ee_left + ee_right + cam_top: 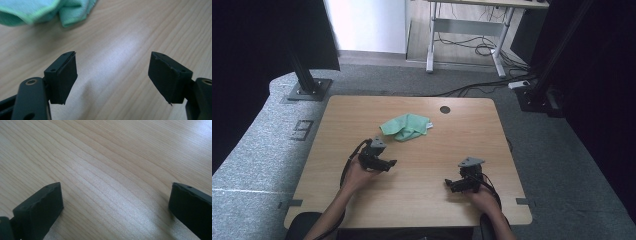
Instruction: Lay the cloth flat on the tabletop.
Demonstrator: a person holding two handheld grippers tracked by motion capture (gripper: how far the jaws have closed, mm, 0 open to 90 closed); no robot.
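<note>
A crumpled green cloth (406,126) lies on the far middle of the wooden table (437,200). My left gripper (390,163) is held in a hand just in front of the cloth and slightly to its left, apart from it. In the left gripper view its jaws (112,65) stand open over bare wood, and the cloth (37,10) is beyond them at the upper left. My right gripper (449,184) rests low near the table's front right. Its jaws (115,197) are wide open with only wood grain between them.
A dark round cable hole (445,109) sits near the table's far edge. Grey carpet surrounds the table. A black post on a base plate (307,87) stands at the back left, and a desk frame with cables (472,45) stands behind.
</note>
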